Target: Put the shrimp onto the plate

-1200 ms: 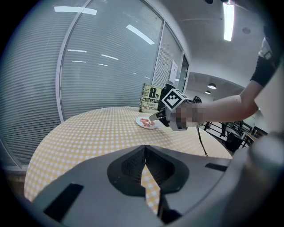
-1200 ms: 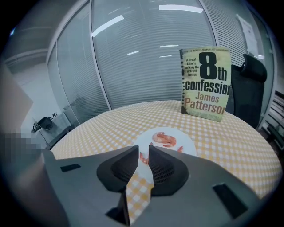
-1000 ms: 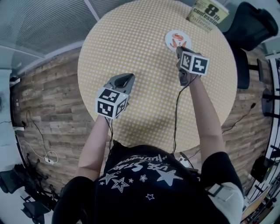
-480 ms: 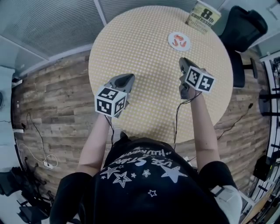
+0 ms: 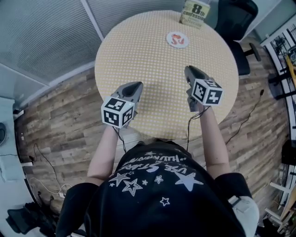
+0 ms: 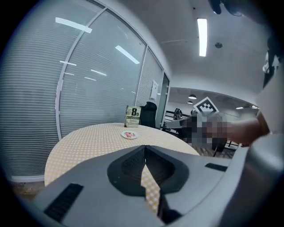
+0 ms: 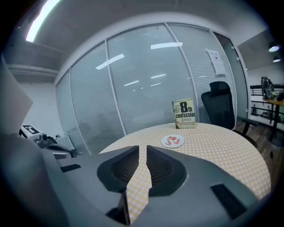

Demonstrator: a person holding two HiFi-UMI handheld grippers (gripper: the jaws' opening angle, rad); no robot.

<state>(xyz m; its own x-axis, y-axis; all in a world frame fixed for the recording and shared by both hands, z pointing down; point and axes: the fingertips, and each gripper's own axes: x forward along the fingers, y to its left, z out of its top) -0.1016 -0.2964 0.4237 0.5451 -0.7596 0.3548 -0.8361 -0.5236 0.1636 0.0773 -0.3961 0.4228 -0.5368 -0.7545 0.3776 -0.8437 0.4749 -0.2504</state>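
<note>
A small white plate with orange-red shrimp on it sits at the far side of the round table, which has a yellow checked cloth. The plate is small and distant in the left gripper view, and the plate also lies well ahead in the right gripper view. My left gripper hovers over the table's near edge with its tips touching and nothing held. My right gripper hangs over the near right part of the table, a narrow gap between its jaws, empty.
A book stands upright at the table's far edge, just behind the plate. A black office chair is beyond the table at the right. Glass walls with blinds ring the far side. The floor is wood planks.
My right gripper has drawn back from the plate toward the person, leaving the shrimp on it. The left gripper stayed near the table's near edge. The head camera moved back.
</note>
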